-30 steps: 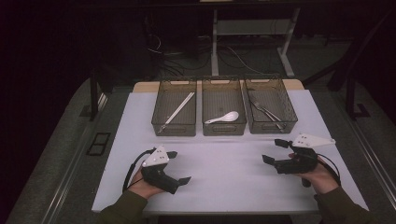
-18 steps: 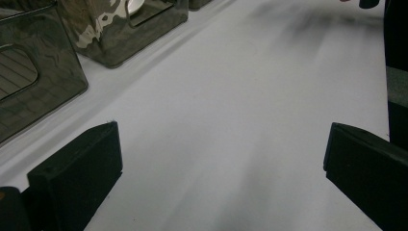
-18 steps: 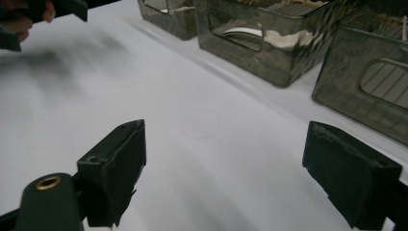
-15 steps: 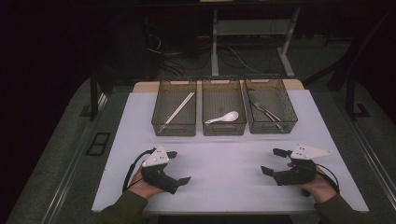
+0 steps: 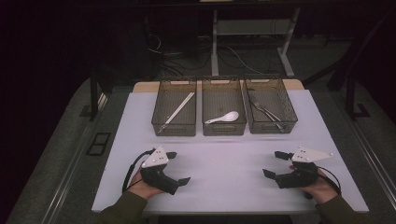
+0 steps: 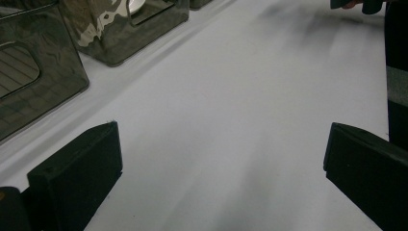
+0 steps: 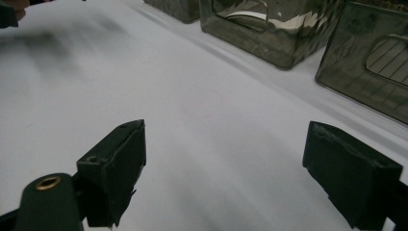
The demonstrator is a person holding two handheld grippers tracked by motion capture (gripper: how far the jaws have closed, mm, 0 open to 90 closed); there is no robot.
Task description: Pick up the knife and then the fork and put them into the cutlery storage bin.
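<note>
Cut off and unclear parts
The spoon [image 6: 136,4] is cut by the top edge; the right bin's [image 5: 271,105] utensils are too small to be told apart.

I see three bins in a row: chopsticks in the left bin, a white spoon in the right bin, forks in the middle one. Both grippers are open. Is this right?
Not quite. In the high view the white spoon lies in the middle bin and the forks in the right bin. The rest holds.

Bare white tabletop [image 5: 224,163] lies between both grippers; ahead of them, three mesh bins [image 5: 224,114] side by side block passage.
</note>
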